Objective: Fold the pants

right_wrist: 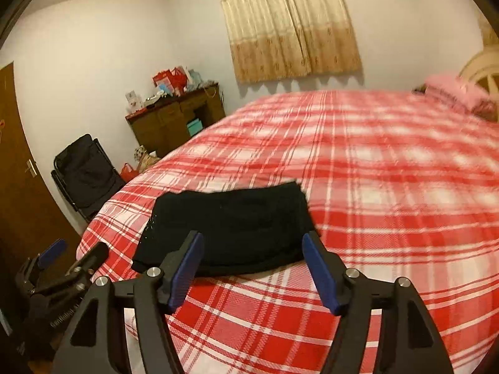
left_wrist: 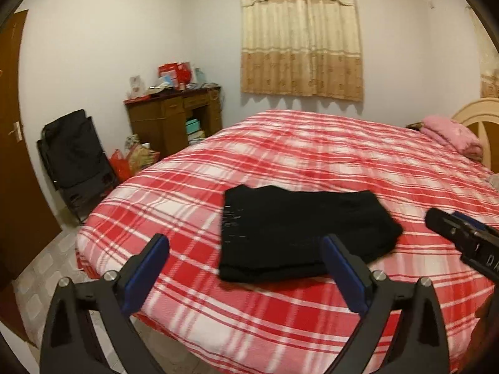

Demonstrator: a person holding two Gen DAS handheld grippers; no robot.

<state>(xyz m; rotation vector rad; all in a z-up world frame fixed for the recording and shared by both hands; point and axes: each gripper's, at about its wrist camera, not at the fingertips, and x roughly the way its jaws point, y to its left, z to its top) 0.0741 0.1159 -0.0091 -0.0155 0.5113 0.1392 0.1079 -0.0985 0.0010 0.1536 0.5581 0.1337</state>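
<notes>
Black pants (left_wrist: 299, 227) lie folded into a compact rectangle on the red and white plaid bed (left_wrist: 312, 155), near its front corner. My left gripper (left_wrist: 246, 243) hovers above and in front of them, open wide, with nothing between its blue pads. From the right edge of that view my right gripper (left_wrist: 449, 218) reaches in. In the right wrist view the pants (right_wrist: 230, 218) lie just beyond my right gripper (right_wrist: 254, 238), which is open and clear of the cloth. My left gripper (right_wrist: 75, 251) shows at the lower left, beside the bed (right_wrist: 374, 171).
A pink pillow (left_wrist: 449, 137) and cream headboard (left_wrist: 477, 115) are at the far right. A cluttered wooden desk (left_wrist: 174, 118), a black folding chair (left_wrist: 75, 162) and bags (left_wrist: 134, 159) stand by the far wall. A brown door (left_wrist: 12, 131) is at left. Tiled floor (left_wrist: 46, 268) borders the bed.
</notes>
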